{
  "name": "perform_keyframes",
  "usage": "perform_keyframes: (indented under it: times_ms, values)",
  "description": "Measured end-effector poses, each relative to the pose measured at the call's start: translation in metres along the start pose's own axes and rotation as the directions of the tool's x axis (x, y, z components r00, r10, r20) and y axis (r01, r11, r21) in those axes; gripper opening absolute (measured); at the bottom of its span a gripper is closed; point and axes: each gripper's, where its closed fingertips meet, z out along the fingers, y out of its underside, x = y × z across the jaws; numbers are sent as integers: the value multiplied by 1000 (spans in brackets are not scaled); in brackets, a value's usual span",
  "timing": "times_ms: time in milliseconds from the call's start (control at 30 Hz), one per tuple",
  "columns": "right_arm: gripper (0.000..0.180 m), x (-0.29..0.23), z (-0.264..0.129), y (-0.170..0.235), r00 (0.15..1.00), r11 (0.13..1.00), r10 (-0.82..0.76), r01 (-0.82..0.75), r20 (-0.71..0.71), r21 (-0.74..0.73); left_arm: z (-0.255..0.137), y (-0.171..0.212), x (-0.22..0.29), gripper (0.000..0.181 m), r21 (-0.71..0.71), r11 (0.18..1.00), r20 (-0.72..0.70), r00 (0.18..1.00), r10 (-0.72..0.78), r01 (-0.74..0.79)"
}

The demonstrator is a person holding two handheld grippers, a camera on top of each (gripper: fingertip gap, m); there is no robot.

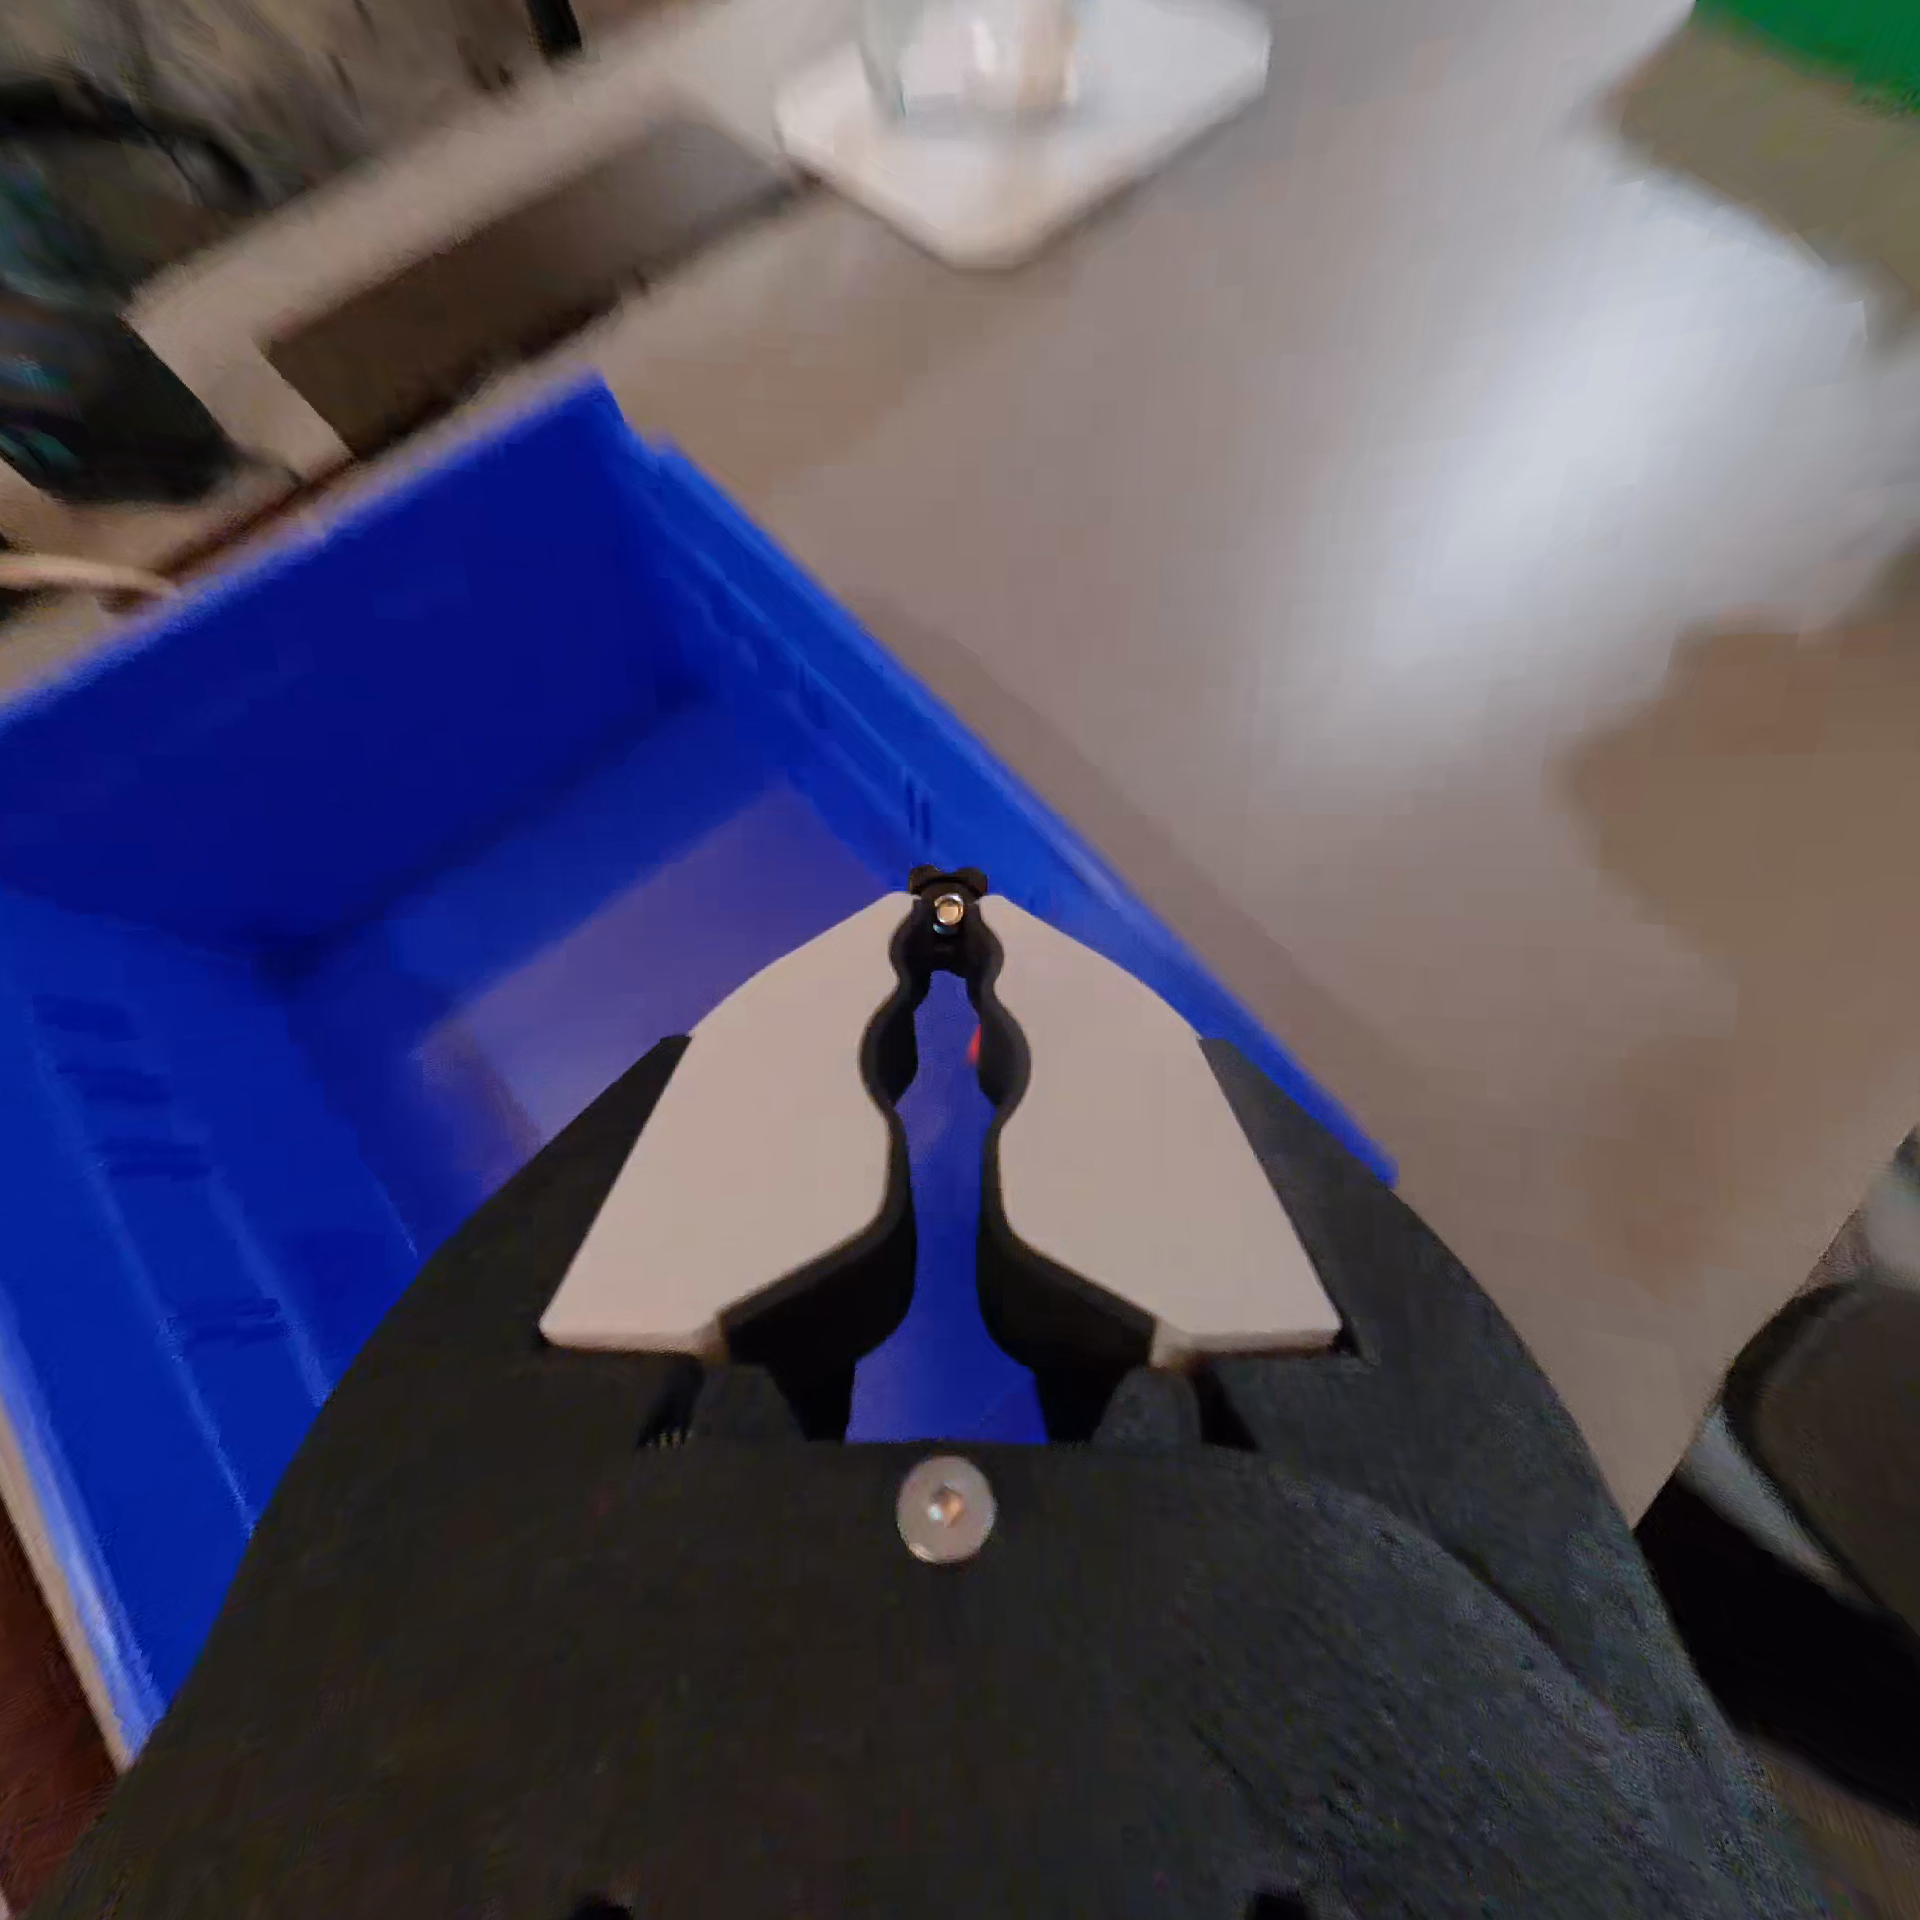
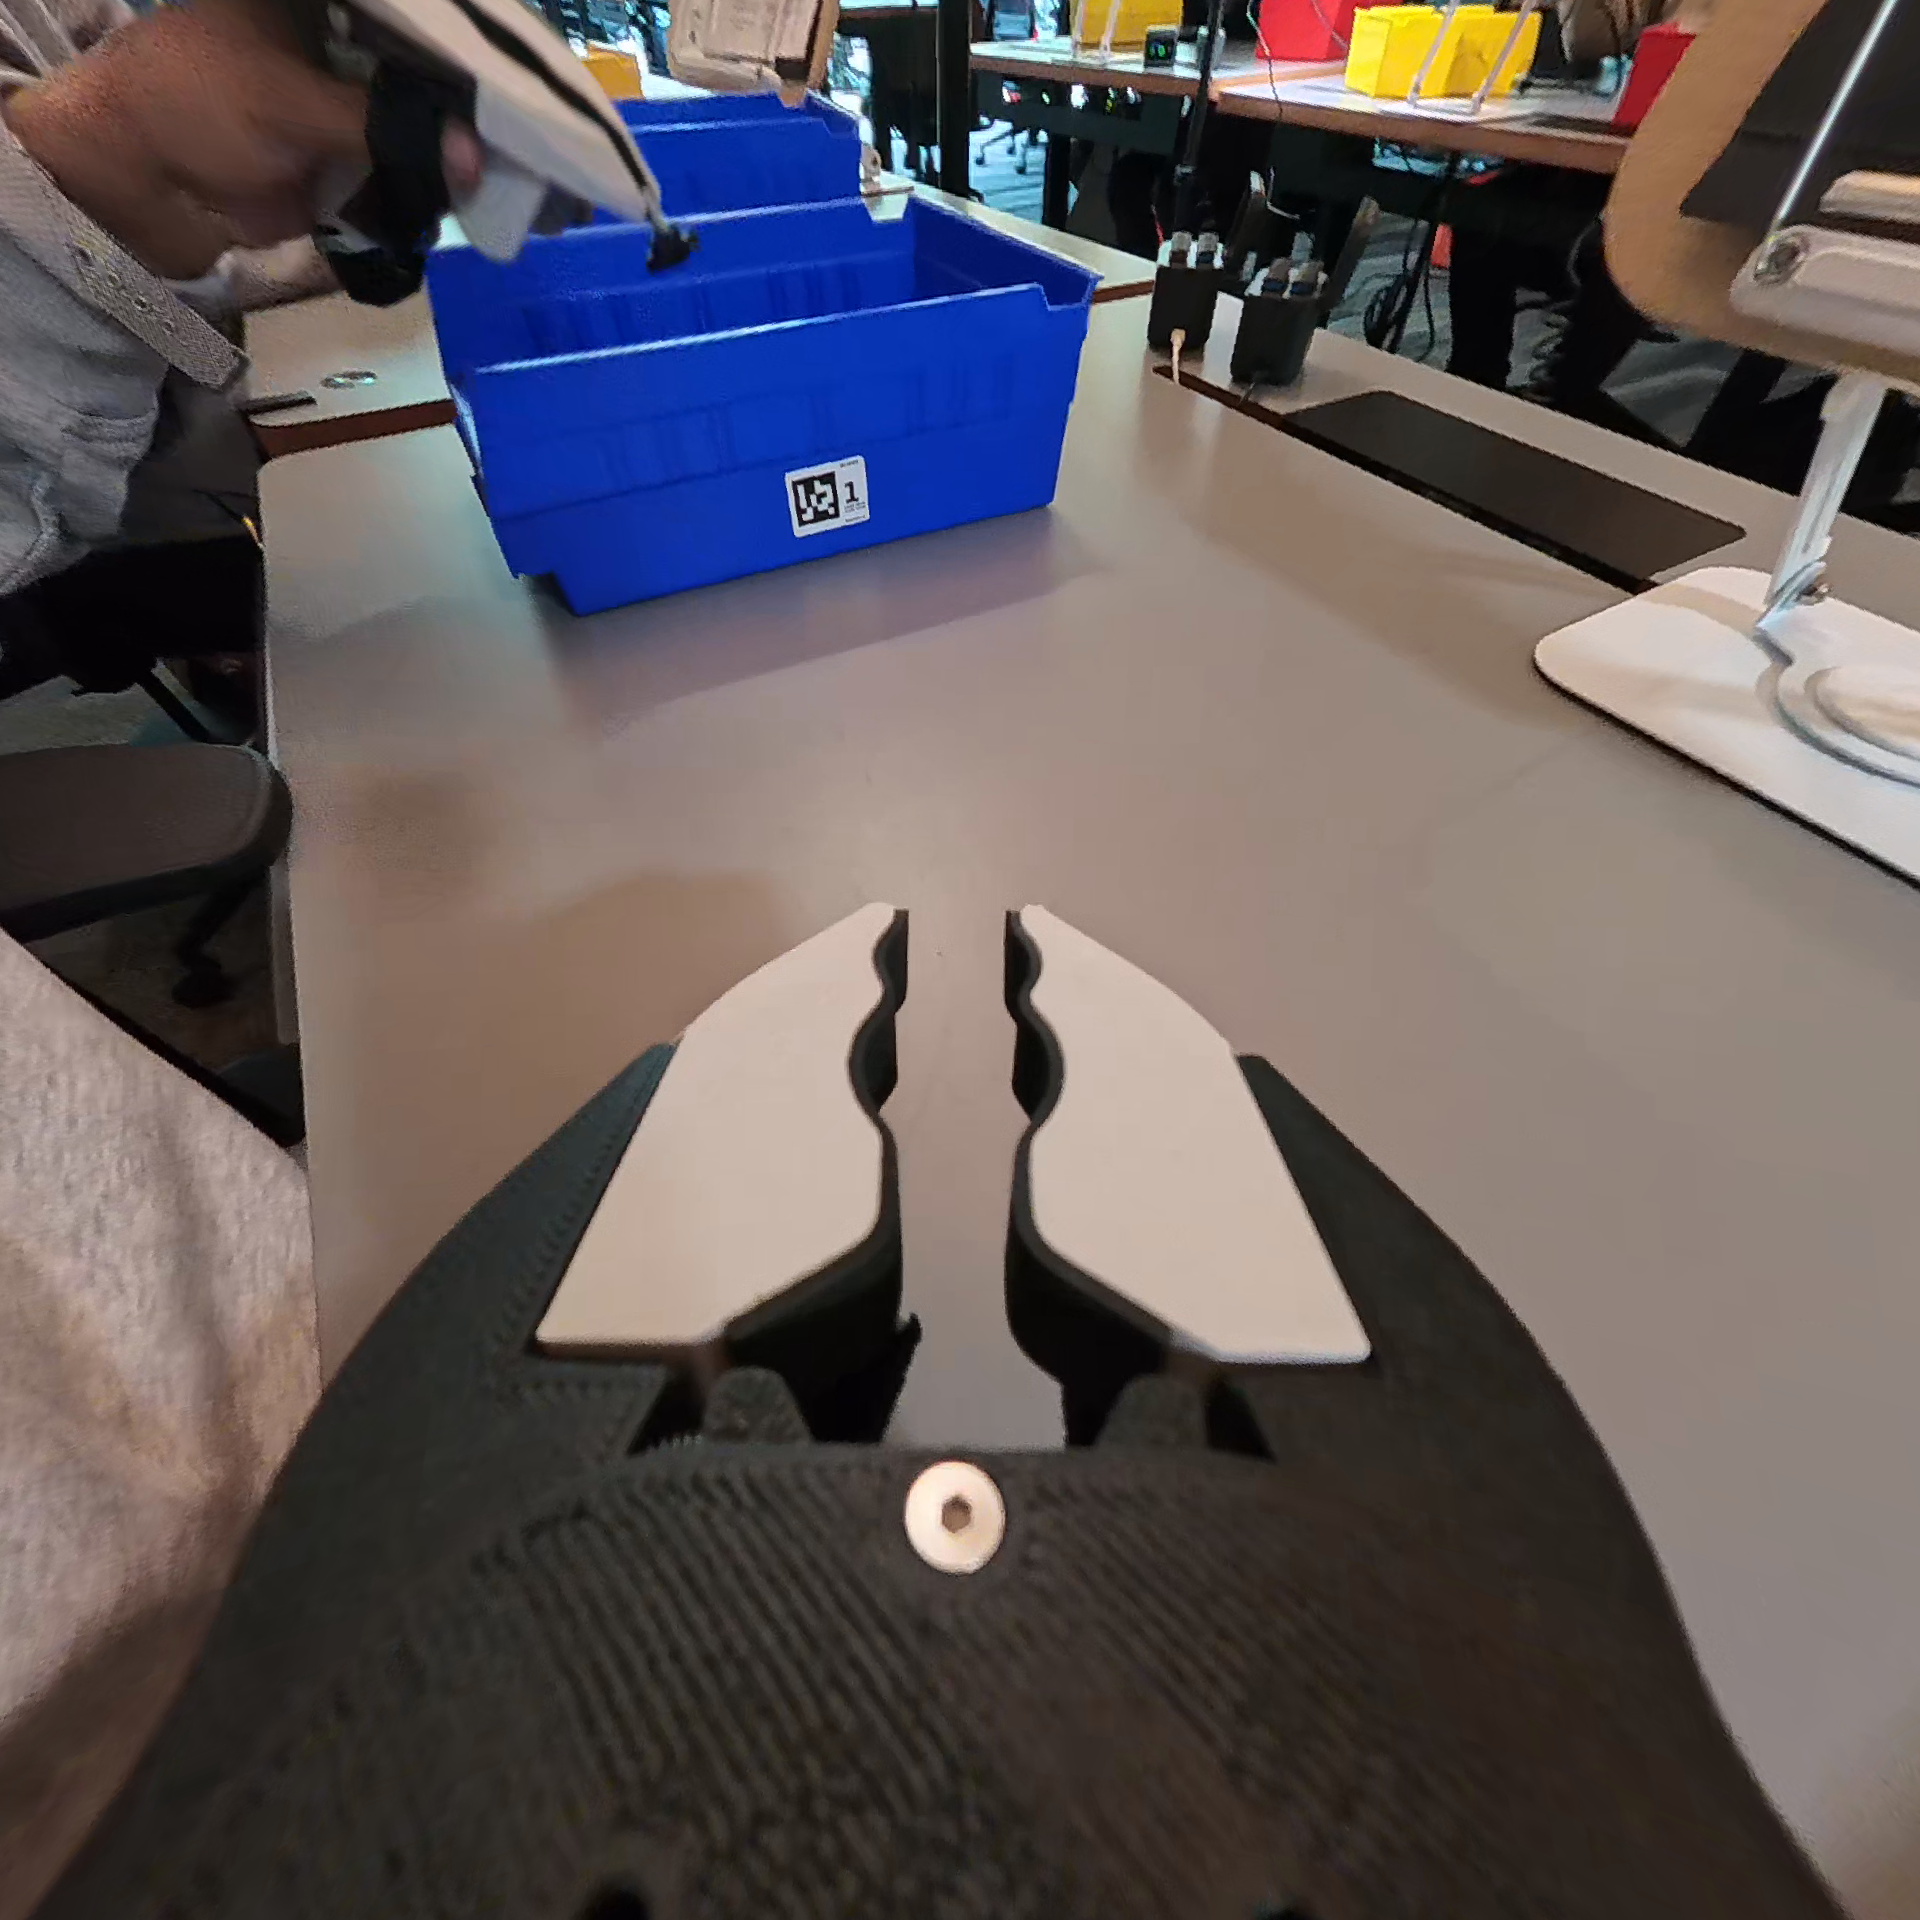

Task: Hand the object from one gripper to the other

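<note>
My left gripper [image 1: 948, 902] is shut on a small black part with a silver screw [image 1: 947, 906], pinched at the very fingertips above the blue bin [image 1: 343, 748]. In the right wrist view the same gripper [image 2: 665, 239] shows at the top left, held by a hand, with the small black part [image 2: 670, 247] at its tip over the bin [image 2: 769, 436]. My right gripper [image 2: 956, 920] is open and empty, low over the grey table [image 2: 1195, 779], well short of the bin.
A white monitor stand base [image 2: 1704, 686] sits at the right, also far off in the left wrist view [image 1: 1018, 135]. A black cable slot [image 2: 1507, 478] and black chargers [image 2: 1236, 301] lie behind. A chair armrest [image 2: 135, 821] is at the left table edge.
</note>
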Motion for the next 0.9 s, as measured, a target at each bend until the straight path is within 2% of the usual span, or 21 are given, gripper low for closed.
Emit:
perform_keyframes:
  times_ms: [33,133,233,333,433,533,633,700,767,800,900]
  values:
    - [18,0,-1,-2,1000,1000,-4,4,11,11,-10,-16,4,5,82,996,2,1000,-17,17]
    - [18,-1,-4,-8,998,999,-33,31,53,43,-34,-61,30,5,276,960,-46,998,-38,49]
    - [18,-4,-6,-15,991,994,-84,76,101,73,-40,-96,71,5,374,926,-119,993,-8,53]
    - [17,-10,-12,-13,982,990,-116,103,150,96,-27,-125,119,6,417,906,-222,975,24,73]
    - [17,-14,-23,3,979,993,-80,61,188,105,1,-143,167,6,403,908,-345,938,36,113]
    - [18,-16,-38,20,977,994,-25,2,212,108,34,-151,210,6,358,922,-450,892,33,146]
    - [20,-8,-54,17,980,991,-10,-18,199,136,65,-155,241,6,342,928,-485,874,37,150]
    - [20,1,-59,18,985,988,15,-42,174,147,91,-150,259,6,324,937,-457,889,34,131]
    - [22,9,-62,18,982,981,72,-101,173,164,116,-135,291,6,259,960,-509,860,41,107]
    - [23,11,-64,16,978,974,103,-136,183,179,124,-132,300,6,270,957,-501,864,47,105]
    - [27,12,-69,11,955,949,187,-236,228,208,139,-124,319,6,278,946,-552,834,12,170]
